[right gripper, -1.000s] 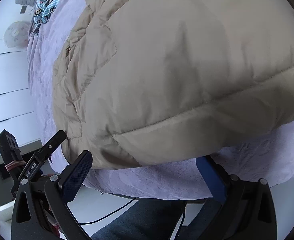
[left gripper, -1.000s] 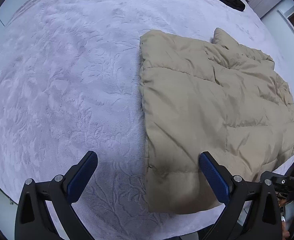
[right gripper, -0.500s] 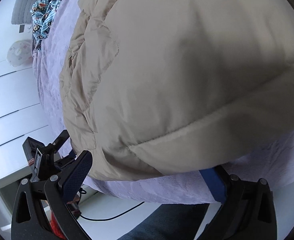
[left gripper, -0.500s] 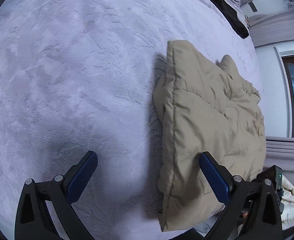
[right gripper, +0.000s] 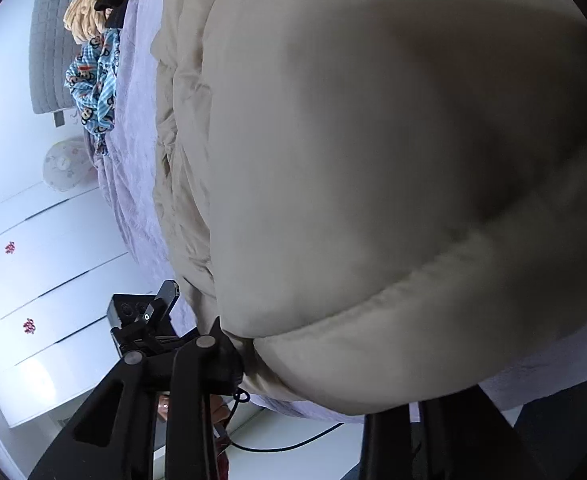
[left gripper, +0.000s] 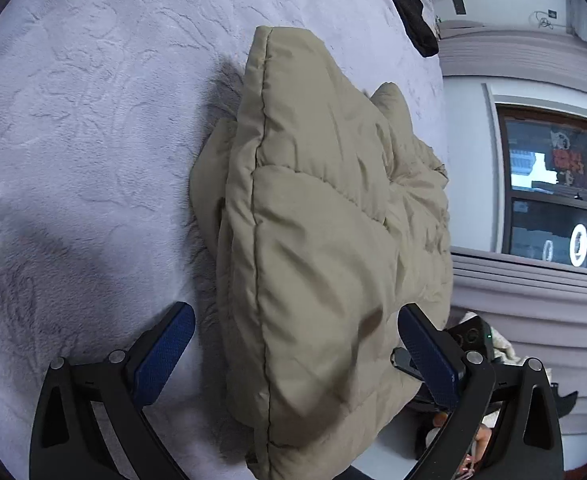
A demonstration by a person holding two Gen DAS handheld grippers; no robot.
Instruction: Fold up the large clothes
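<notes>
A folded beige puffer jacket (left gripper: 325, 240) lies on the lilac bedspread (left gripper: 93, 120) near the bed's front edge. My left gripper (left gripper: 297, 344) is open, its blue pads (left gripper: 161, 352) on either side of the jacket's near left corner, not closed on it. In the right wrist view the jacket (right gripper: 373, 160) fills most of the frame, very close. My right gripper (right gripper: 317, 384) sits at the jacket's lower edge; its fingertips are hidden under the fabric, so its state is unclear. The left gripper's body (right gripper: 145, 324) shows there too.
A black garment (left gripper: 409, 4) lies at the far end of the bed. A blue patterned cloth (right gripper: 93, 84) and a grey pillow (right gripper: 49, 32) lie at the bed's head. A window (left gripper: 553, 184) and white drawers (right gripper: 33, 280) flank the bed.
Both grippers moved in close to the jacket's near edge. The left gripper now straddles its corner. The right gripper's pads, visible before, are now hidden under the jacket.
</notes>
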